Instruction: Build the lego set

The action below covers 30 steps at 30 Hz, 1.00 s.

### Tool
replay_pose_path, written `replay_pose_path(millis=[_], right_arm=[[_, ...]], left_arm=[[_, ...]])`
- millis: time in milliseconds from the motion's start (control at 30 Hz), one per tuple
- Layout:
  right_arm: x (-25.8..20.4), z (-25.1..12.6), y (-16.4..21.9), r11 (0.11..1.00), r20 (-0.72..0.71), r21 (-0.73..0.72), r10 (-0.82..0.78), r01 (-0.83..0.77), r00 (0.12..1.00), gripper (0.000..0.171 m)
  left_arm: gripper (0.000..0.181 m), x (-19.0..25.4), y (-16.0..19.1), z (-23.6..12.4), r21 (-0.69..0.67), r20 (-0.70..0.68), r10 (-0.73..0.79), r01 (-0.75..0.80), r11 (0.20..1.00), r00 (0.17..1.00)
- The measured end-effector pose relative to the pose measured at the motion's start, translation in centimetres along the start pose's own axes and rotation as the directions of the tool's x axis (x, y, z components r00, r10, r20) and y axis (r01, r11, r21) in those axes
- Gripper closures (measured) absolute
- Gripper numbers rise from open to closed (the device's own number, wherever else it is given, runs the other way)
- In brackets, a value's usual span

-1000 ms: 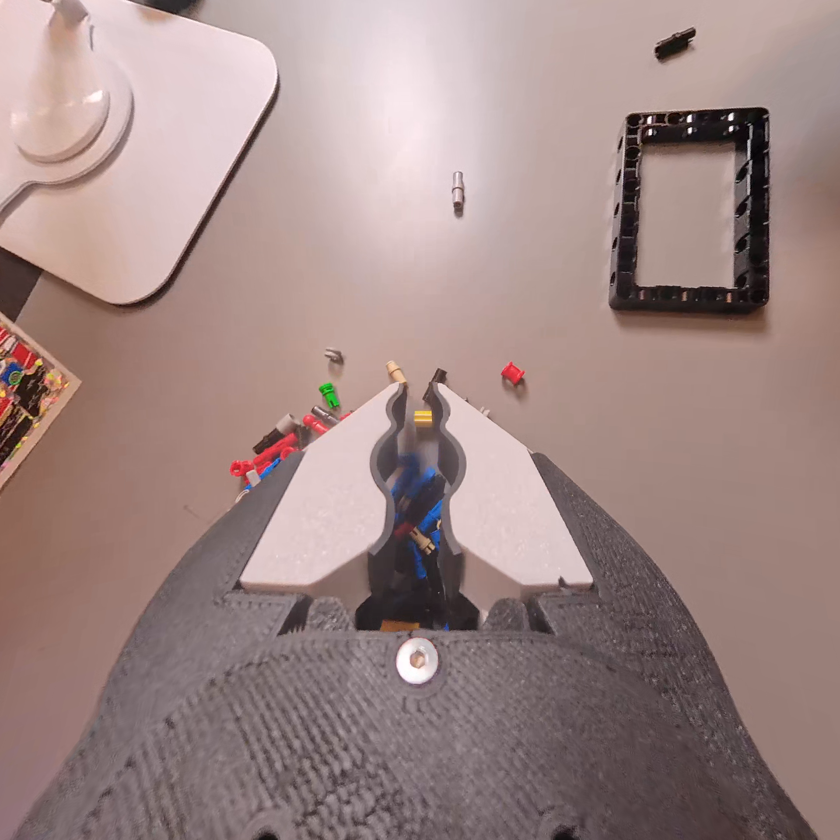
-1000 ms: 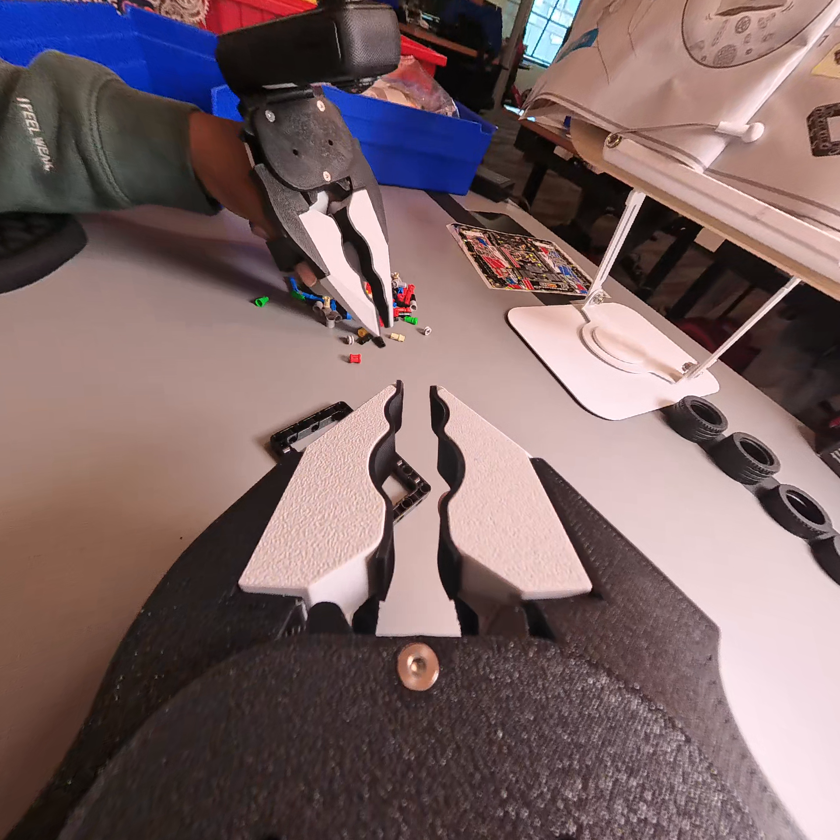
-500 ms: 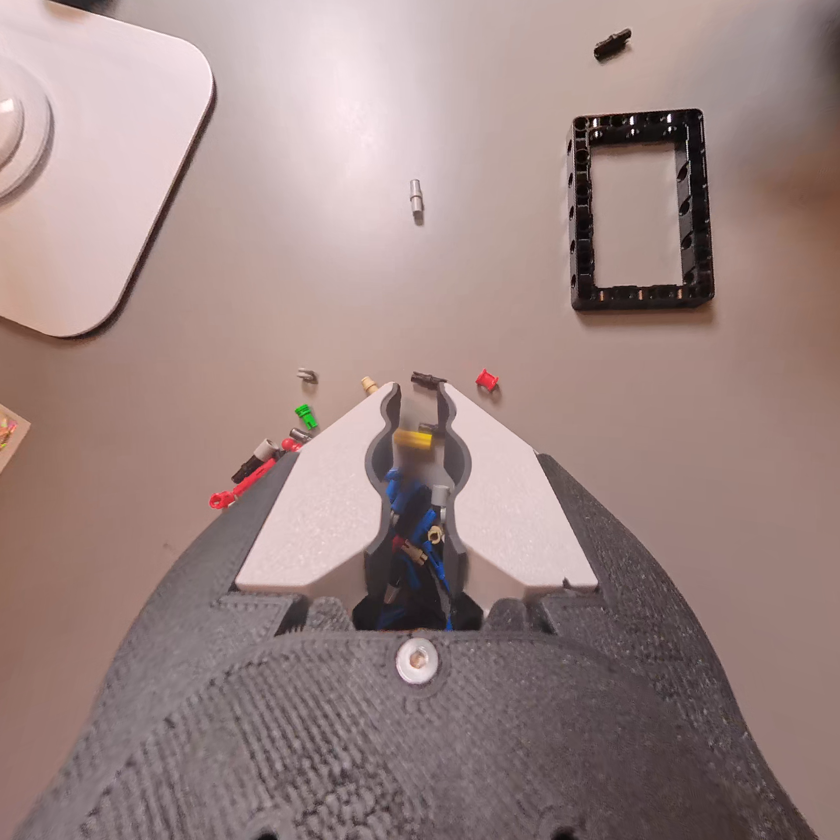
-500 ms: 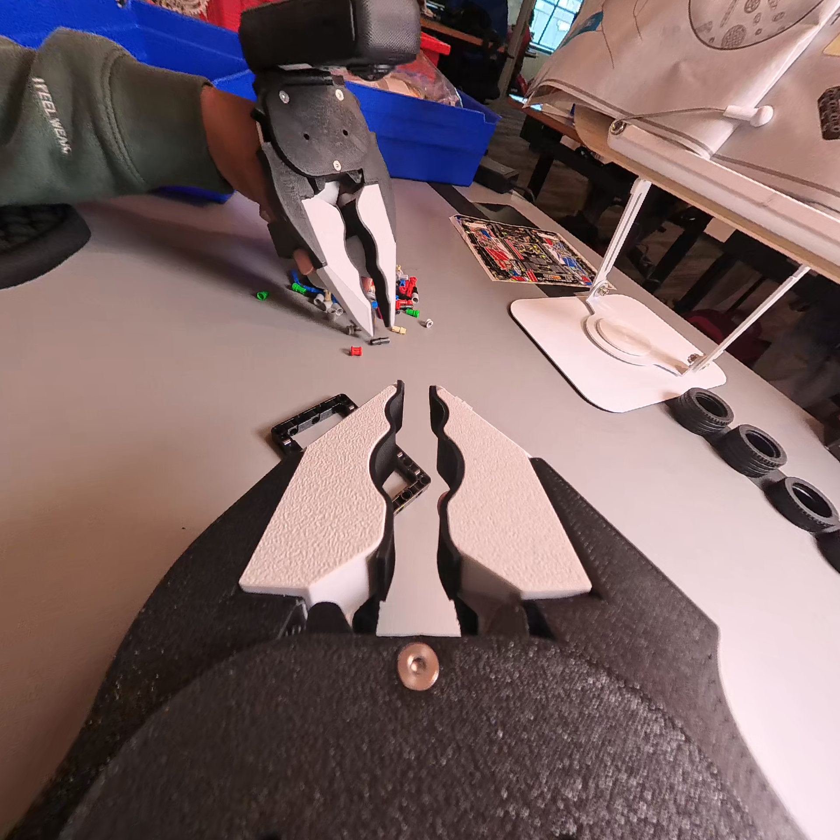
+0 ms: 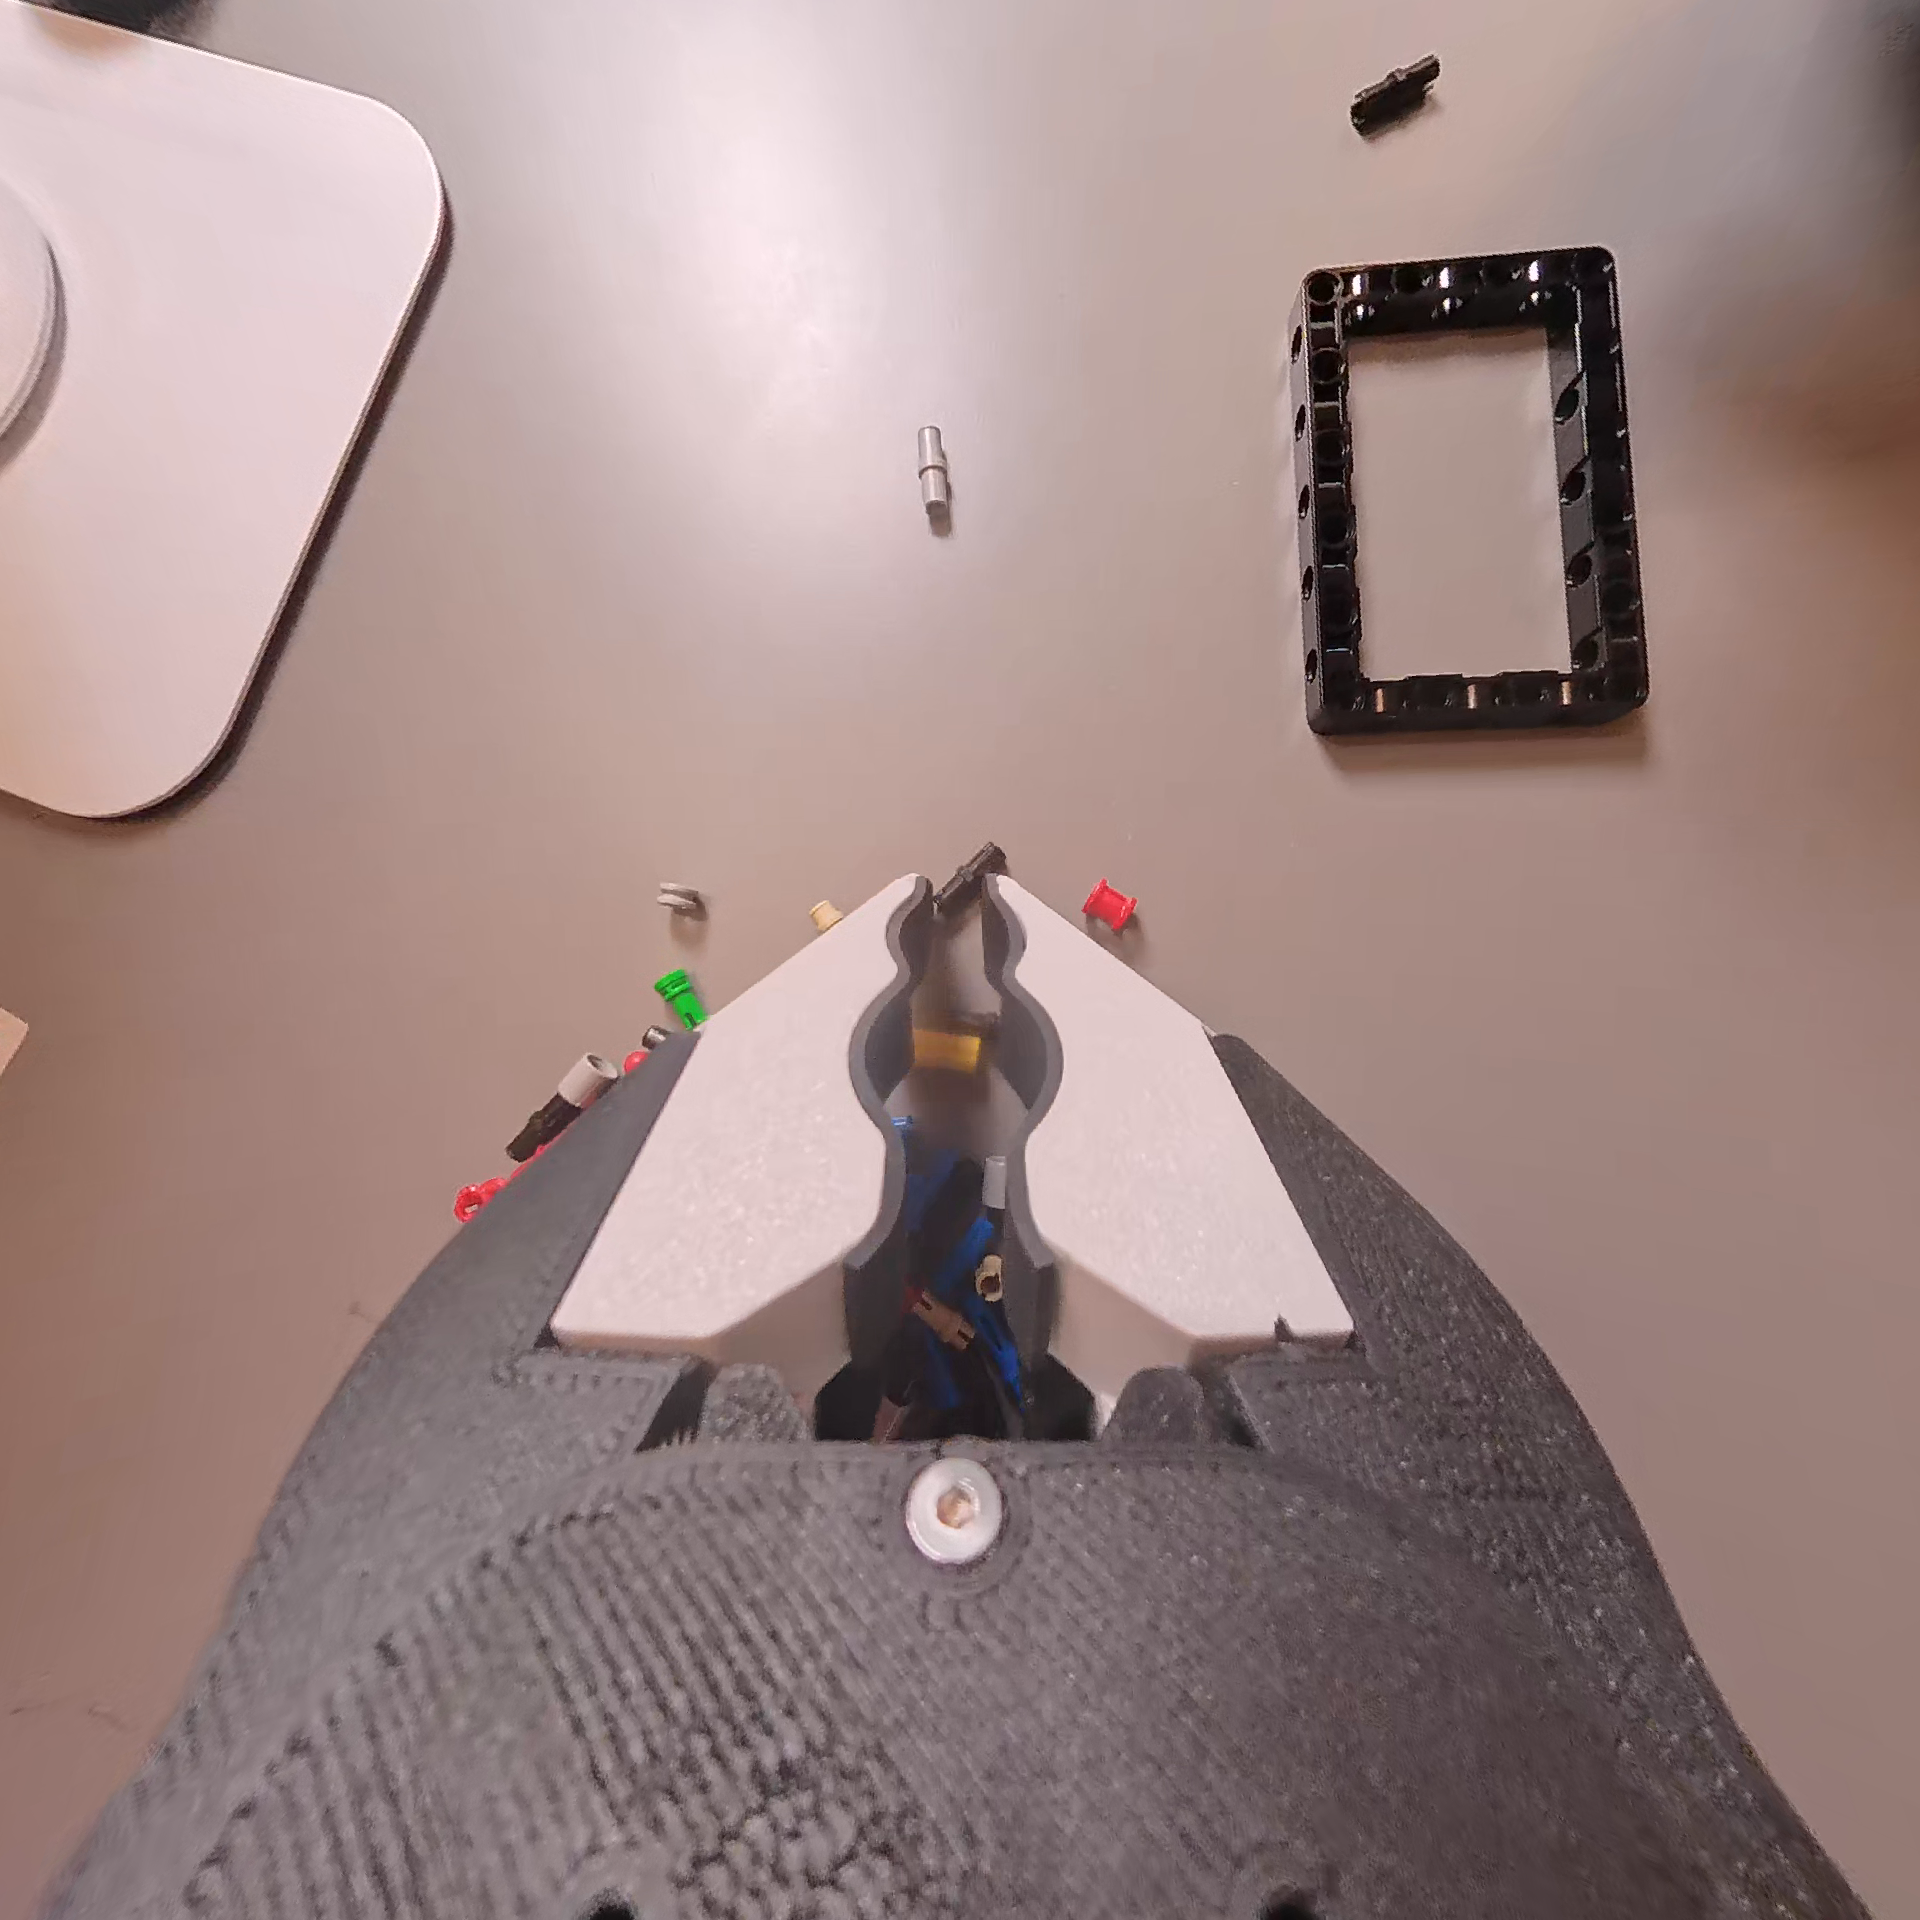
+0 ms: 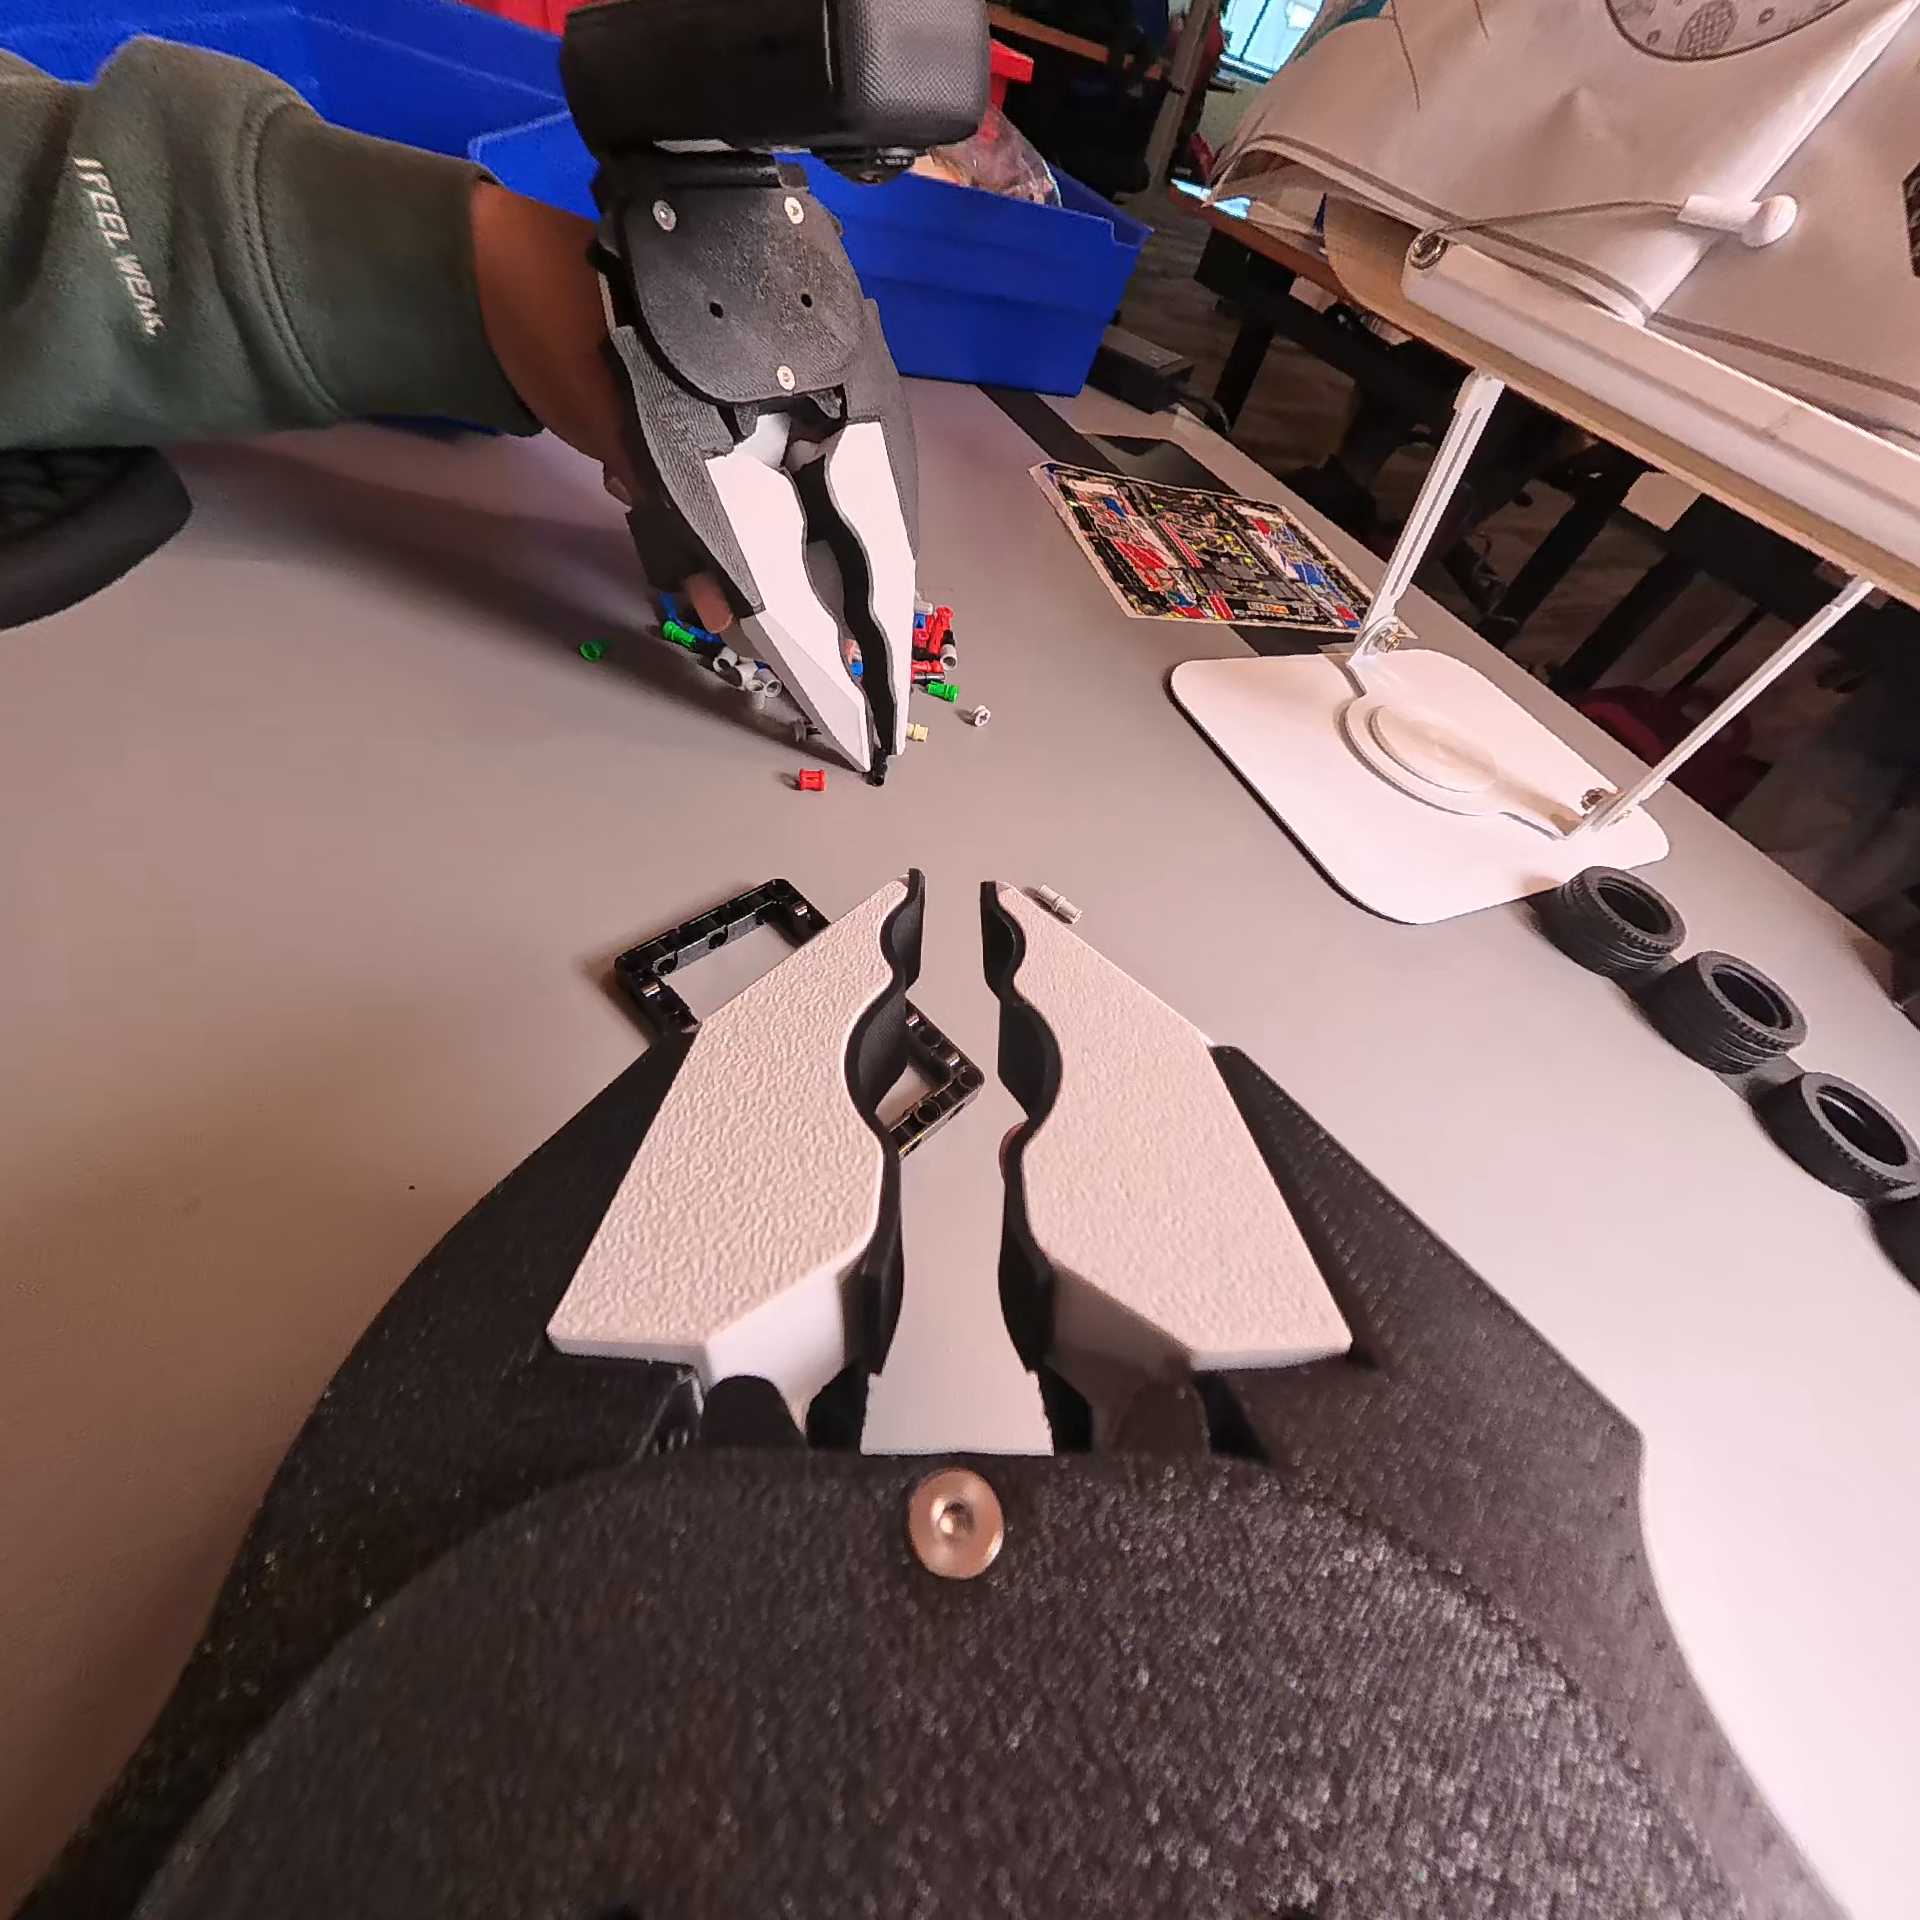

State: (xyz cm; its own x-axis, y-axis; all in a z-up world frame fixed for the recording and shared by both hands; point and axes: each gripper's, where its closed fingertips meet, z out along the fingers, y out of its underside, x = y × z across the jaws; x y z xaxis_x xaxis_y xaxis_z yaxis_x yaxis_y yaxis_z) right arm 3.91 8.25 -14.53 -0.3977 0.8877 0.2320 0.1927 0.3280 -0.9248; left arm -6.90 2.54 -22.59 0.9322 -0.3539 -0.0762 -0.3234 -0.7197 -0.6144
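Observation:
My left gripper (image 5: 956, 891) points down at the grey table, shut on a small black pin (image 5: 968, 871) at its tips. From the right wrist view, the left gripper (image 6: 878, 767) touches the table with the black pin (image 6: 879, 775) at the front edge of a pile of small coloured pieces (image 6: 930, 649). The pile (image 5: 945, 1247) shows between its fingers. My right gripper (image 6: 951, 888) is slightly open and empty, hovering over a black rectangular frame (image 6: 717, 935). The frame (image 5: 1325, 468) lies to the front right of the left gripper.
A grey pin (image 5: 933, 470), a red bush (image 5: 1109, 902) and another black pin (image 5: 1395, 94) lie loose. A white stand base (image 6: 1403, 769) holds a booklet at the right. Black tyres (image 6: 1616, 920), a sticker sheet (image 6: 1195, 561) and blue bins (image 6: 987, 260) are nearby. The gap from one gripper's tips to the other's is roughly 15 cm.
My left gripper has shifted along the pile's front edge and closed its tips on the black pin, which now stands tilted between them. The right gripper has hardly moved.

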Motion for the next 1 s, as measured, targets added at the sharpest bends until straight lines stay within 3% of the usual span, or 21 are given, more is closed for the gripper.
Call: replay_pose_path(millis=[133, 300, 533, 733, 1000], right_arm=[[0.0, 0.1, 0.2, 1.0, -0.001, -0.004, 0.001, -0.001, 1.0, 0.163], [-0.5, 0.3, -0.6, 1.0, 0.004, 0.029, -0.012, 0.012, 1.0, 0.163], [-3.8, 0.9, -2.0, 0.988, 0.089, 0.087, -0.133, 0.125, 0.987, 0.151], [-5.2, 0.7, -2.6, 0.983, 0.143, 0.126, -0.148, 0.13, 0.979, 0.161], [-5.5, 0.8, -2.5, 0.982, 0.151, 0.124, -0.162, 0.144, 0.975, 0.17]], left_arm=[[0.177, -0.2, -0.2, -0.1, 0.014, 0.023, 0.017, -0.017, 1.0, 1.0], [0.18, 1.0, -3.8, -2.2, 0.208, 0.031, 0.064, -0.069, 0.976, 0.997], [0.18, 7.9, -9.1, -5.0, 0.443, -0.112, 0.233, -0.161, 0.882, 0.966], [0.18, 10.5, -9.3, -4.8, 0.448, -0.166, 0.305, -0.204, 0.871, 0.938], [0.18, 10.7, -9.5, -4.9, 0.457, -0.166, 0.308, -0.204, 0.866, 0.937]])
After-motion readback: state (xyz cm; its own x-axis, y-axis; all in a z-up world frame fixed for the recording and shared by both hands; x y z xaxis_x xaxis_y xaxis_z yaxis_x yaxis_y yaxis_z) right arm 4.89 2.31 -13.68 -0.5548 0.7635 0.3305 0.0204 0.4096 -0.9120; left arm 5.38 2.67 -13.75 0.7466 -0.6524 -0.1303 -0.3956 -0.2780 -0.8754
